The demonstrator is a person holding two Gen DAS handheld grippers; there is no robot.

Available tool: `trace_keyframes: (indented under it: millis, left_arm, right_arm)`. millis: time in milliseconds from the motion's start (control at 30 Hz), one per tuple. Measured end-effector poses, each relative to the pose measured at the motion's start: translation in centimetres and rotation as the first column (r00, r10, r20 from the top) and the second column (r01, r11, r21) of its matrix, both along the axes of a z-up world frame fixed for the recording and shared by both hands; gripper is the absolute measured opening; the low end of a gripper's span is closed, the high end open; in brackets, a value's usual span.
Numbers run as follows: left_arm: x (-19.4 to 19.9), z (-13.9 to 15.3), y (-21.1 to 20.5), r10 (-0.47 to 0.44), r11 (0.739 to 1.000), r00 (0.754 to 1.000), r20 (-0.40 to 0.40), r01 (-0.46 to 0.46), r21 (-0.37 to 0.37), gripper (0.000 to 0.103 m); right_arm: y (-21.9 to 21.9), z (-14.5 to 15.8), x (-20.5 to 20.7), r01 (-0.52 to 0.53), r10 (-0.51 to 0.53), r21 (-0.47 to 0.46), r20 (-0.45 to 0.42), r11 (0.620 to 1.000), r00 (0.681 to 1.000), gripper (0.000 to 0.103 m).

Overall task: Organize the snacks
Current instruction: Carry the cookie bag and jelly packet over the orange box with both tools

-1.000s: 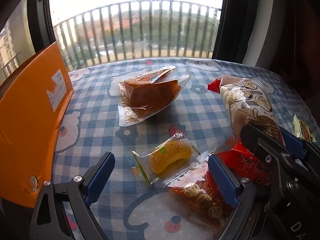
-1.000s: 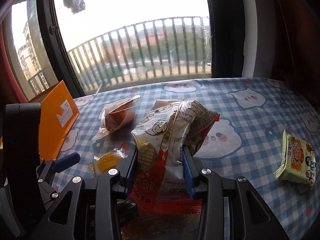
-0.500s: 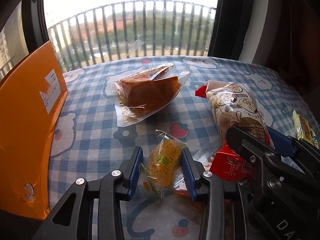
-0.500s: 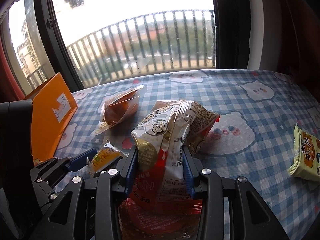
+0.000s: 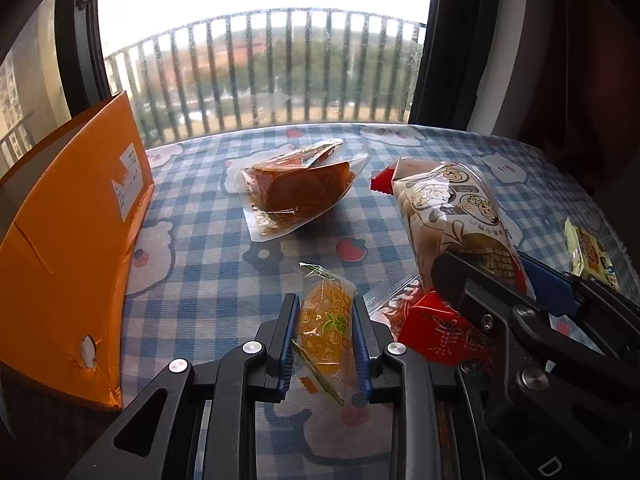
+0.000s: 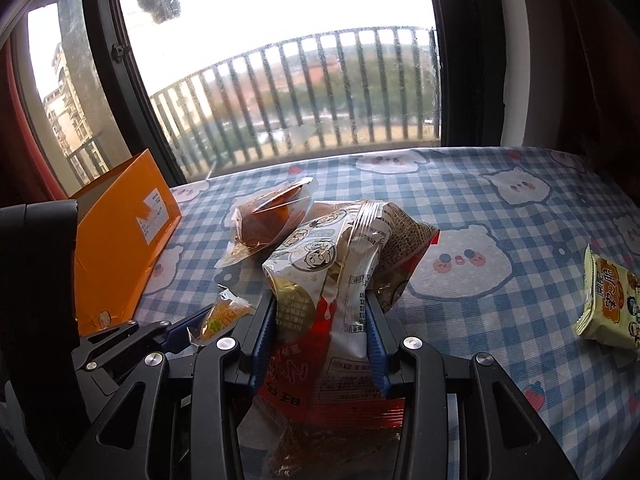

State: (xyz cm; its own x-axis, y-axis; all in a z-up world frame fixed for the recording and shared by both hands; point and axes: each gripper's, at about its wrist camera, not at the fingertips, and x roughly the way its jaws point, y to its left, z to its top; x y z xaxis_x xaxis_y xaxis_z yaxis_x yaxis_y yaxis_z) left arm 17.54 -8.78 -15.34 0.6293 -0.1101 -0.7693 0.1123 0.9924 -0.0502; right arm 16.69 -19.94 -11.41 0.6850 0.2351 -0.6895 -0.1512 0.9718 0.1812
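At lower centre, the left gripper [image 5: 323,338] had just closed onto the yellow jelly packet [image 5: 325,322], while the right gripper [image 6: 320,334] clamped the cartoon-printed snack bag [image 6: 340,280].

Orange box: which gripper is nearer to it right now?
Left. The left gripper, shut on the yellow jelly packet, sits just right of the orange box. The right gripper, shut on the big snack bag, is farther right, beyond the left one.

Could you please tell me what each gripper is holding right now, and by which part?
The left gripper has just closed across the middle of the small yellow jelly packet. The right gripper clamps the large snack bag around its lower middle.
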Motion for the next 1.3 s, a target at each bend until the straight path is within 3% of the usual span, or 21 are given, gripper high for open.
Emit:
trace_keyframes:
  millis: [800, 1300]
  left_arm:
    - [-7.8, 7.7, 2.0, 0.031, 0.999, 0.986, 0.162, -0.029, -0.013, 0.023]
    - [-10.0, 12.2, 6.7, 0.132, 0.991, 0.961, 0.242, -0.132, -0.017, 0.023]
  right_arm:
    - [2.2, 7.2, -7.1, -0.054, 0.052, 0.01, 0.154, 0.999, 0.987, 0.044]
    - [6.2, 11.5, -7.5, -0.158, 0.145, 0.035, 0.232, 0.987, 0.962, 0.044]
